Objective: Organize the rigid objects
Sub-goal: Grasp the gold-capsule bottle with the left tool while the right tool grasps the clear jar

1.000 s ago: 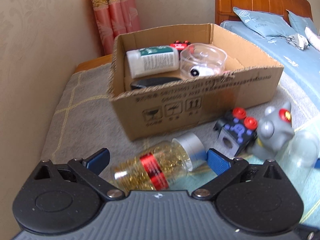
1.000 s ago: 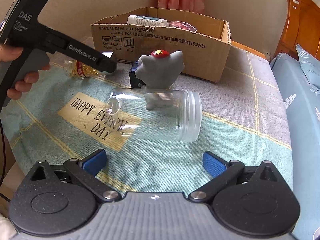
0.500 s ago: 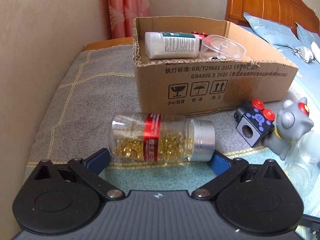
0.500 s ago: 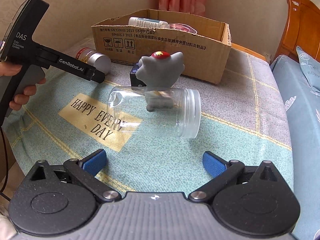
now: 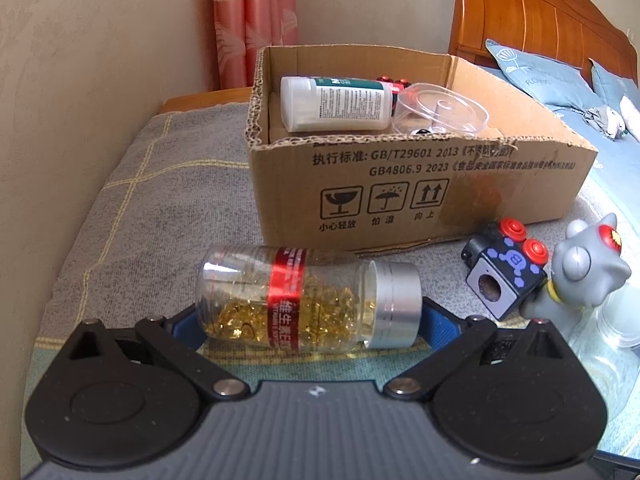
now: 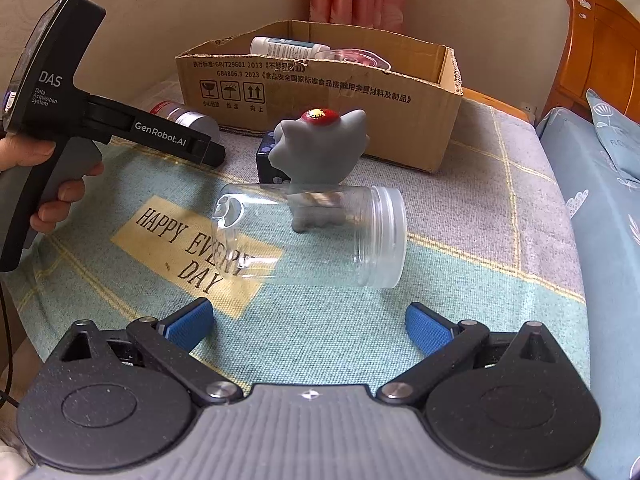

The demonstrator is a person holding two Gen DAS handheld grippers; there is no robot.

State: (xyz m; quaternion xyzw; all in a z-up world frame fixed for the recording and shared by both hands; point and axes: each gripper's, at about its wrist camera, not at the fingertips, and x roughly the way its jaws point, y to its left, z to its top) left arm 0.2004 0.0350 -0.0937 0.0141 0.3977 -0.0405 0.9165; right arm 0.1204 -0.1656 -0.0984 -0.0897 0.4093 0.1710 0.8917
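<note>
Cloth (image 6: 192, 248): "HAPPY EVERY DAY"; tool (image 6: 160, 138): "GenRobot.AI"

Black left tongs (image 6: 208, 148) lettered DAS and GenRobot.AI, right tongs (image 6: 310, 326) blue-padded, silver screws, ribbed grey body

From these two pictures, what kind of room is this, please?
Most likely a bedroom in a home: a carved wooden headboard stands above a blue bed with a patterned blue pillow, and pink floral curtains hang in the corner behind the open cardboard box.
</note>
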